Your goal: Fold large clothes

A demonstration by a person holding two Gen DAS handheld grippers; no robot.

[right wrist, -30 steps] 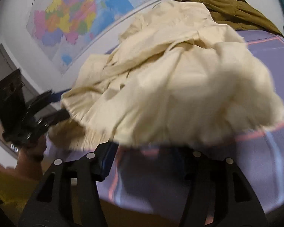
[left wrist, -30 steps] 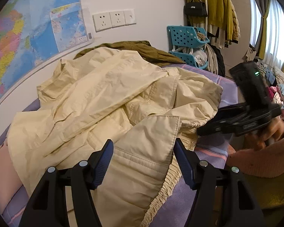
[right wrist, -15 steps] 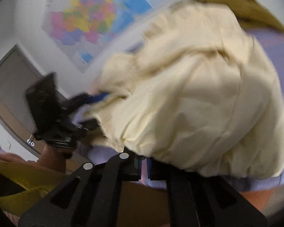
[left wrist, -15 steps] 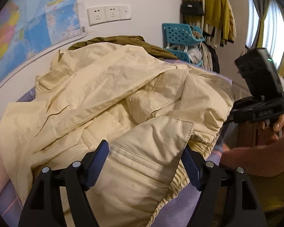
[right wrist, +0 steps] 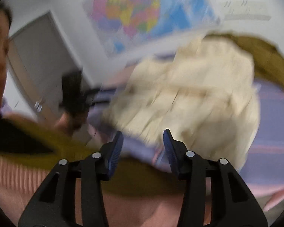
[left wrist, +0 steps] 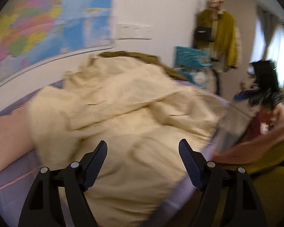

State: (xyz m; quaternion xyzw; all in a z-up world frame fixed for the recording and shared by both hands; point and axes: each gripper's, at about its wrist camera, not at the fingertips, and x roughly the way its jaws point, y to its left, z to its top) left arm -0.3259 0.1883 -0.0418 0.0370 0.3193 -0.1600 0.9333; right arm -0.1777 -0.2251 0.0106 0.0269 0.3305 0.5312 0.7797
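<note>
Now between folds, both my grippers held nothing.
Left view: my left gripper [left wrist: 142, 158] gaped wide over the jacket [left wrist: 123, 117] heaped on the bed [left wrist: 11, 185]. Right view: my right gripper [right wrist: 143, 145] stood open beside it; next I'd need a fresh edge.

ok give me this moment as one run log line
left gripper: open, over cream jacket | right gripper: open, empty, at jacket's near edge | jacket bunched on purple bed | frames blurred
</note>
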